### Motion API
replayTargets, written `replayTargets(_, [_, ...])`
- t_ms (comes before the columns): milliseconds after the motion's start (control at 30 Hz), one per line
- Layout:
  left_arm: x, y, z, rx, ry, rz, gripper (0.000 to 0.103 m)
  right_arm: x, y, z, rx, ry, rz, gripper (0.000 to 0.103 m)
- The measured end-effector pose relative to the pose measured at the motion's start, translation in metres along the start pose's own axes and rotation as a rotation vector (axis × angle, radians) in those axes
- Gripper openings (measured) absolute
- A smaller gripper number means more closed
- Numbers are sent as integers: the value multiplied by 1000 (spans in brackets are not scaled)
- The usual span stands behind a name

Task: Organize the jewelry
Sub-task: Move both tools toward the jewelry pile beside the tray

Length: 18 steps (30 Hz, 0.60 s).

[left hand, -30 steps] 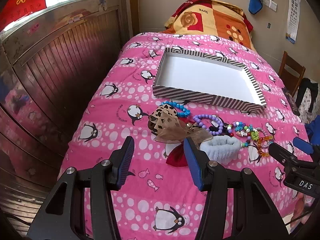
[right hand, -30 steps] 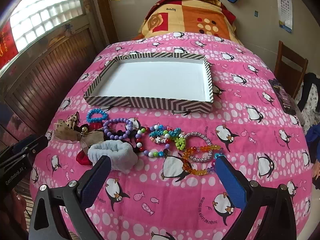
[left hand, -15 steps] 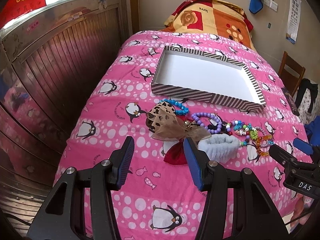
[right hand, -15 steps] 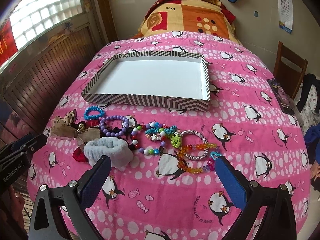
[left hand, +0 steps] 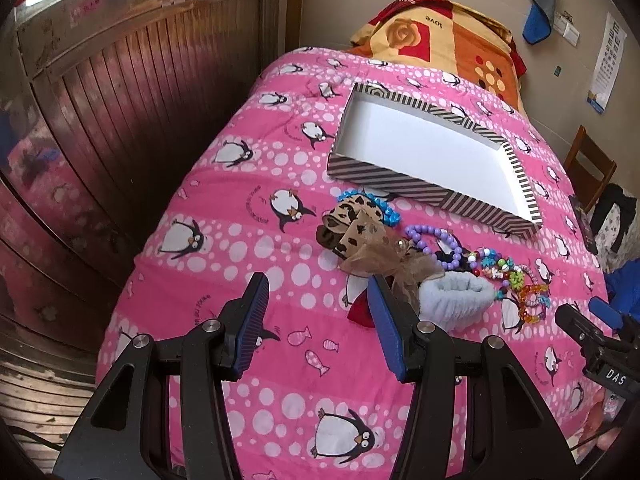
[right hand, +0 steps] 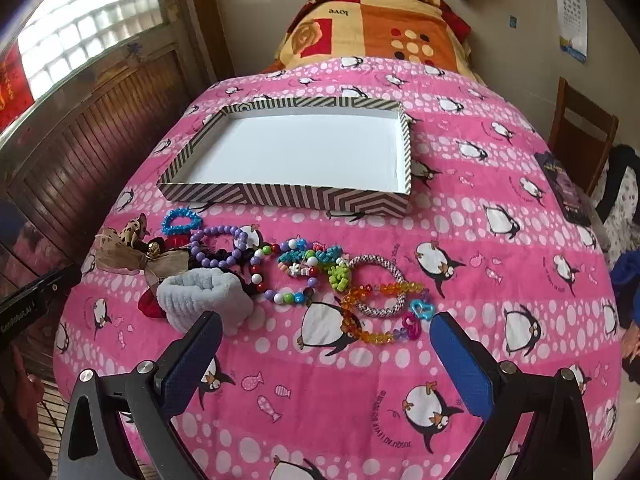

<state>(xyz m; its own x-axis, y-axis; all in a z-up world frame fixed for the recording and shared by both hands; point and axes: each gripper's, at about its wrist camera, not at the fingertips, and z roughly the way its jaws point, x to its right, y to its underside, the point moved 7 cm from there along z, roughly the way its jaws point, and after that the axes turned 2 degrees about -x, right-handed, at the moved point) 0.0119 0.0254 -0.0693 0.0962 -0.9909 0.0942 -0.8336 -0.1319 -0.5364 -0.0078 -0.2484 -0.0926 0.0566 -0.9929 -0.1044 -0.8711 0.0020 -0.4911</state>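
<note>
Left gripper: jaws spread, nothing between them, above the blanket.
Right gripper: jaws spread wide, nothing held.
Tray: striped rim, white floor, at twelve o'clock from the jewelry.
Jewelry: purple bracelet, orange bracelet, blue bracelet and bow in a row on the blanket, outside the tray.

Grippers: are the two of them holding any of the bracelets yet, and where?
No. The left gripper and right gripper are both open and empty above the bed.
</note>
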Motion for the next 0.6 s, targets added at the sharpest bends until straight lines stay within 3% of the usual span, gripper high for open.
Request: replayTargets(600, [8, -7, 9, -40, 57, -29, 51, -38, 1, 11, -28, -114, -86, 103])
